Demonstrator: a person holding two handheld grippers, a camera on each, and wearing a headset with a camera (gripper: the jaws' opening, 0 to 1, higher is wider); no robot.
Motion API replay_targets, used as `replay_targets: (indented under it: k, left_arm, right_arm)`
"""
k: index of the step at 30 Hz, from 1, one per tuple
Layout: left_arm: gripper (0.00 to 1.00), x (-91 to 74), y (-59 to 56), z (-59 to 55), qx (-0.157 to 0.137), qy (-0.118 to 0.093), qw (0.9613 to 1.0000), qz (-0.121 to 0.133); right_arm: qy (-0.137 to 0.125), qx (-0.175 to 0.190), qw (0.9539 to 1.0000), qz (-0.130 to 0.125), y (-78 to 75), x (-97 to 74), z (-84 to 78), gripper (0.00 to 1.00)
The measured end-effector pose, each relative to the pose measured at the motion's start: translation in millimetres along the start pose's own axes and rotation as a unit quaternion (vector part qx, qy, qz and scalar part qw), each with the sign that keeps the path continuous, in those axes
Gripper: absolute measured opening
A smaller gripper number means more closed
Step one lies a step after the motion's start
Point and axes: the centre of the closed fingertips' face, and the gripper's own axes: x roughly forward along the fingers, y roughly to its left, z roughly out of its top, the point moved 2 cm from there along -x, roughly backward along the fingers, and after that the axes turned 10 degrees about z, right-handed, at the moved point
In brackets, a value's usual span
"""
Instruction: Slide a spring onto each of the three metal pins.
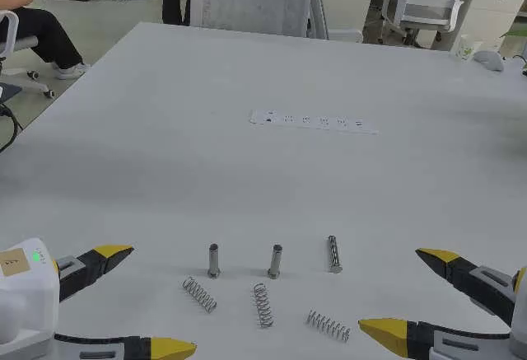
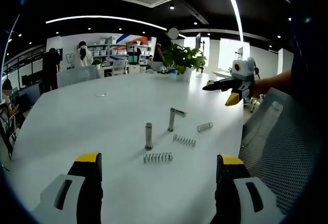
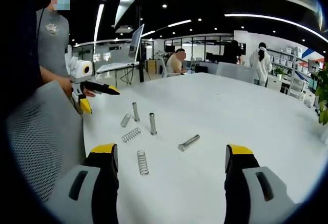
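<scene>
Nearest the lens at lower left: left gripper (image 1: pixel 140 300), yellow-tipped jaws spread wide and holding nothing, above the white table (image 1: pixel 165 146). Centre: a row of three metal pins. The left pin (image 1: pixel 213 260) and middle pin (image 1: pixel 274 261) stand upright, wider end down. The right pin (image 1: pixel 333 254) is shown by the right gripper view to lie on its side. Just in front of the row, three springs lie flat on the table, each apart from the pins: left spring (image 1: pixel 199 293), middle spring (image 1: pixel 262 304), right spring (image 1: pixel 328 324). Lower right: right gripper (image 1: pixel 408 291), jaws likewise spread and empty. Farther back: power strip (image 1: pixel 314 120) and office chair (image 1: pixel 251 6).
</scene>
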Motion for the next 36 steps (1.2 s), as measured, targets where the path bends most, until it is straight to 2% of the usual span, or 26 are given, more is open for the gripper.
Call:
replay_targets:
  k: [36]
  left_arm:
    - [0.88,1.7,0.0,-1.4,-0.001,-0.001,1.0000,0.000]
  right_arm:
    - [0.006,0.000,1.0000,-0.003,-2.9,-0.5,-0.2,0.81]
